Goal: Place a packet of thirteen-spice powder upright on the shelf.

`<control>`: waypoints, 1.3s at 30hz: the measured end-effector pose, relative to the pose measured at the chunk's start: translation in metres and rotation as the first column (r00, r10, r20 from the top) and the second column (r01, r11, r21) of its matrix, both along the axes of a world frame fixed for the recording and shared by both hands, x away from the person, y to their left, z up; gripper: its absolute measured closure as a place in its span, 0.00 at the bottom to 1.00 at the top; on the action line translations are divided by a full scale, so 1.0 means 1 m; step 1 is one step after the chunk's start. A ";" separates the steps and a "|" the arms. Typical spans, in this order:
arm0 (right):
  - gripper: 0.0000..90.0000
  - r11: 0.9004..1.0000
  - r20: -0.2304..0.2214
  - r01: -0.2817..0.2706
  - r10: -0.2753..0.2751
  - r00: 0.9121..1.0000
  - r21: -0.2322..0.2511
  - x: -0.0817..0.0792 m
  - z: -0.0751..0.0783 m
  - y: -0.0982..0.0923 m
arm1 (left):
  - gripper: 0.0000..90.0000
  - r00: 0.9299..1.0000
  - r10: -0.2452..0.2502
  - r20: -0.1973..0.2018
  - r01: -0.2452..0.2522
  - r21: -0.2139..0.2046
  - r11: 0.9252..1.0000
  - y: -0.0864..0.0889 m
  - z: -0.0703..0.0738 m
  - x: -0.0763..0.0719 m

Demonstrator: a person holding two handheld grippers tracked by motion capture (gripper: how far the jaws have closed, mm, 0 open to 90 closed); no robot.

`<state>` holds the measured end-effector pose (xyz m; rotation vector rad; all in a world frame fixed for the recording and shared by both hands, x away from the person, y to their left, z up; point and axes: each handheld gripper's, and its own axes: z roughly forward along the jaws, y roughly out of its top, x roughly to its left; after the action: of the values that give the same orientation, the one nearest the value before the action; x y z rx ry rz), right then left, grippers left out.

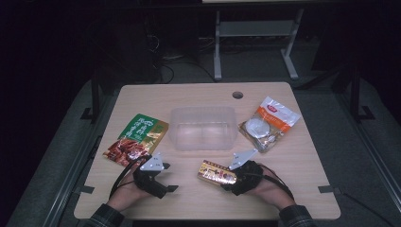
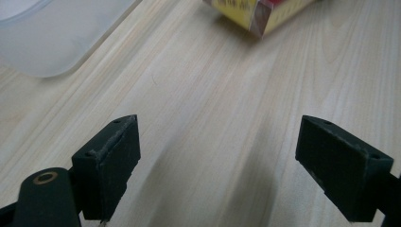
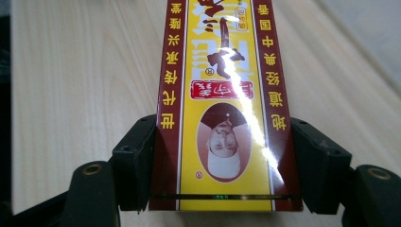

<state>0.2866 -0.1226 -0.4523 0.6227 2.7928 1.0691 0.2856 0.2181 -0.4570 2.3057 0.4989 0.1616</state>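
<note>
Near the desk's front edge, the right gripper had its jaws pinching the yellow-and-maroon packet by its slick sides; it could have slid out. The left gripper sat spread, holding nothing. Farther back, the clear tub waited mid-desk.

The box between the black jaws of the right gripper is bright yellow down the middle with dark red-brown bands along both sides, yellow characters on the bands, a red label and an oval portrait. The table is pale wood with a fine grain. The tub is frosted and see-through. One packet is green at the top and reddish-brown below. The other packet is orange and white with a red mark. The left gripper has black jaws too.
</note>
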 end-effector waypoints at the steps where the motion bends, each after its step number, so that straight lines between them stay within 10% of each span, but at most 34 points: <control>1: 0.36 1.000 0.015 -0.006 0.006 1.000 -0.002 0.001 0.002 -0.002 | 0.16 1.000 -0.001 -0.001 0.001 -0.001 1.000 0.000 0.000 0.000; 24: 0.36 0.985 0.048 -0.171 0.169 0.984 0.037 -0.003 0.019 -0.001 | 0.15 0.983 -0.183 0.020 0.184 -0.098 0.978 -0.006 0.032 0.003; 39: 0.36 0.966 0.061 -0.254 0.252 0.966 0.041 0.003 0.024 0.015 | 0.15 0.968 -0.248 0.032 0.250 -0.085 0.965 -0.020 0.042 0.010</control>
<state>0.2892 -0.1078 -0.4283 0.2378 2.8612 1.1792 0.2960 0.1983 -0.4149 2.2540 0.1978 0.0396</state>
